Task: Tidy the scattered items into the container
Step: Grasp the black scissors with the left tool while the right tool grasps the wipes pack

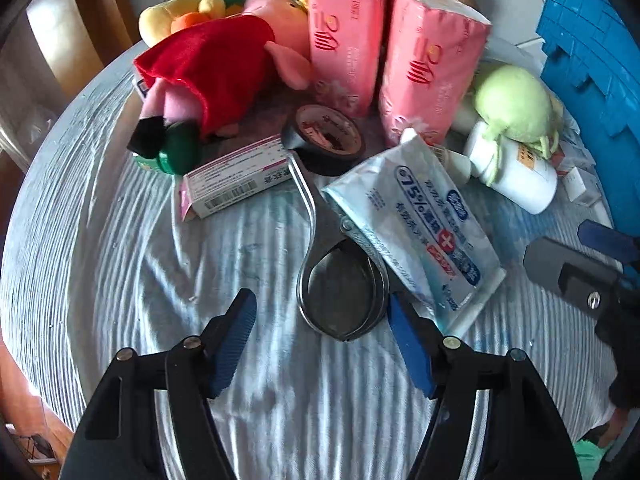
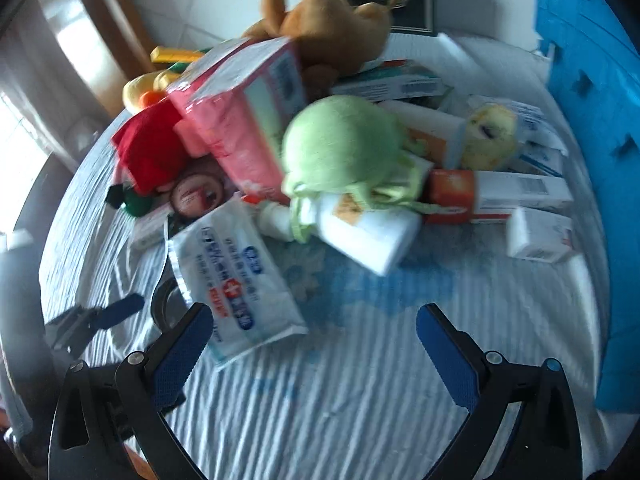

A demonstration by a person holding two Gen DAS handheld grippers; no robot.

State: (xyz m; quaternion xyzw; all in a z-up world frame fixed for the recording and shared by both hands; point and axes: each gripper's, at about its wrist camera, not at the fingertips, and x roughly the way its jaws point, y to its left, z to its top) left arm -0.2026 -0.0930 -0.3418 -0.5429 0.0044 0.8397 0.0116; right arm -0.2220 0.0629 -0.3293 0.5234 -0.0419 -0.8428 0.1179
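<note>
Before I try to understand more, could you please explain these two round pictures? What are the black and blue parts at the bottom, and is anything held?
No robot is here. A person holds a two-finger gripper in each hand, and each gripper carries a wide-angle camera looking along its fingers. One picture comes from the left gripper, the other from the right gripper; the black arms with blue pads are their fingers.

On the striped cloth lie scattered things: metal scissors, a wet-wipes pack, a roll of black tape, two pink tissue packs, a pink plush in red, a green plush, a white bottle and small boxes. The blue container stands at the right edge.

Both grippers are open; nothing is held. The scissors' handle lies between the left fingers.
</note>
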